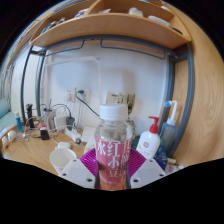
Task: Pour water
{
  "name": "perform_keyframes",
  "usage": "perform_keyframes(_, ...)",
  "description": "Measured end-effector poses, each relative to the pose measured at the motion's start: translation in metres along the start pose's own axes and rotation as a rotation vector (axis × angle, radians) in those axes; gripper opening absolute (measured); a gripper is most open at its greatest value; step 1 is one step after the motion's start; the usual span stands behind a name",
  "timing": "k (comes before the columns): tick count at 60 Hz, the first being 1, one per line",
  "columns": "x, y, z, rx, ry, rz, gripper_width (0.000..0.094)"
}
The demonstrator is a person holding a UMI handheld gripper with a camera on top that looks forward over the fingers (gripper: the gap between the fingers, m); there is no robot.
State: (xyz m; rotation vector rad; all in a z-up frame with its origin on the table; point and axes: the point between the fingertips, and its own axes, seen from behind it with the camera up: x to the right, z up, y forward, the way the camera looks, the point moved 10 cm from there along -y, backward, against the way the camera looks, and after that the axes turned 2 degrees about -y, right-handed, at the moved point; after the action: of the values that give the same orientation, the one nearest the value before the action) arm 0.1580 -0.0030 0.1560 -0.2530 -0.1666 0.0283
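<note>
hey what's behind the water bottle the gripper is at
Behind the water bottle, which stands between the gripper fingers, a white pump dispenser stands on the desk, then the wall. Whatever sits directly behind the bottle is covered.

Wooden desk surface [40, 152] runs along a white wall [95, 70]. Wooden shelf [110, 28] mounted high across the wall, items on top too small to identify. Wall sockets [118, 98] at mid-height, cables [62, 122] trailing at left. Pump dispenser bottle [150, 140] stands at right. Lighting even, bright.
</note>
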Motion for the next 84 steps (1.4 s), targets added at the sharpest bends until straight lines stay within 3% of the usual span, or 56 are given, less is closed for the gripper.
perform_keyframes(13,0.003,0.023,-0.040,0.003,0.035,0.008,0.0361)
perform_keyframes(22,0.007,0.024,-0.043,0.063,0.083,-0.015,0.0363)
perform_keyframes(34,0.008,0.021,-0.045,0.076,0.104,-0.030,0.0455)
perform_keyframes(36,0.008,0.021,-0.047,0.057,0.093,-0.030,0.0508)
perform_keyframes(41,0.005,0.014,-0.051,0.012,0.090,-0.011,0.0791)
perform_keyframes(46,0.005,-0.004,-0.056,-0.002,0.101,-0.018,0.0866)
perform_keyframes(57,-0.001,-0.081,-0.061,-0.112,0.150,-0.050,0.0851)
perform_keyframes(68,-0.019,-0.152,-0.015,-0.177,0.244,-0.082,0.0853)
perform_keyframes(84,-0.040,-0.209,0.067,-0.100,0.229,-0.158,0.0852)
